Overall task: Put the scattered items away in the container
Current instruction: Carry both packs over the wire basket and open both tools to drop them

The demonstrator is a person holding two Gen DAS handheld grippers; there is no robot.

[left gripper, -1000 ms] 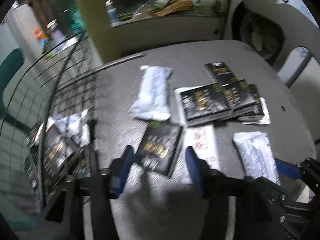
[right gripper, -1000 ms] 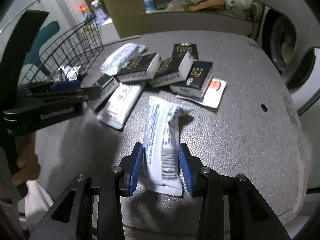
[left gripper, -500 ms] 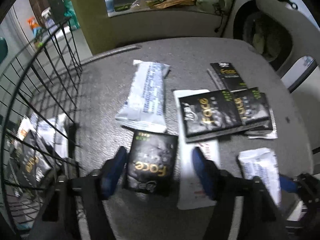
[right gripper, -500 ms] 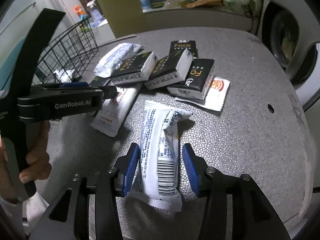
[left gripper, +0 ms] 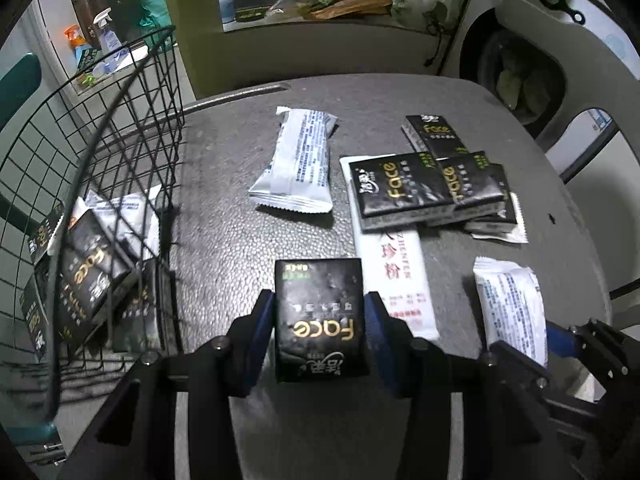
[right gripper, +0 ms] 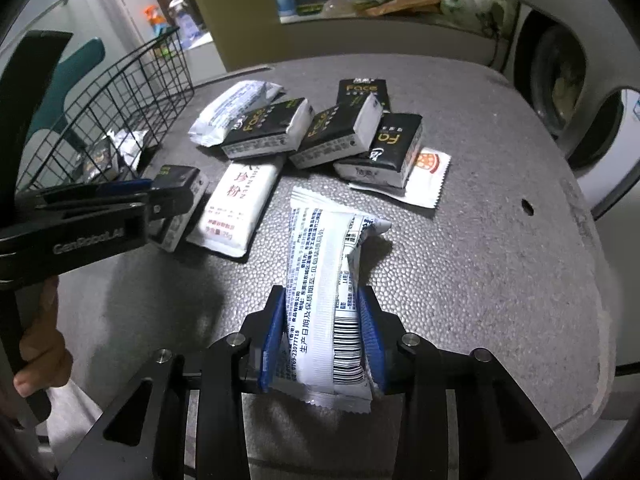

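Observation:
My left gripper [left gripper: 320, 312] is shut on a black "Face" tissue pack [left gripper: 321, 316], held just right of the black wire basket [left gripper: 120, 136]. The same pack [right gripper: 182, 196] shows in the right wrist view between the left gripper's fingers. My right gripper [right gripper: 322, 316] is shut on a white snack wrapper [right gripper: 328, 300] that rests on the grey table [right gripper: 480, 260]. That wrapper also shows in the left wrist view [left gripper: 510, 308]. The basket holds several black packs [left gripper: 86, 276] and white wrappers [left gripper: 128, 216].
On the table lie another white wrapper [left gripper: 298, 168], a white sachet with red characters [left gripper: 394, 280], three black tissue packs [left gripper: 400, 190] in a pile, and a flat sachet [right gripper: 424, 172] under them. A washing machine [left gripper: 540, 64] stands at the right edge.
My left gripper has closed on the black tissue pack after moving forward over it. My right gripper has closed on the white wrapper.

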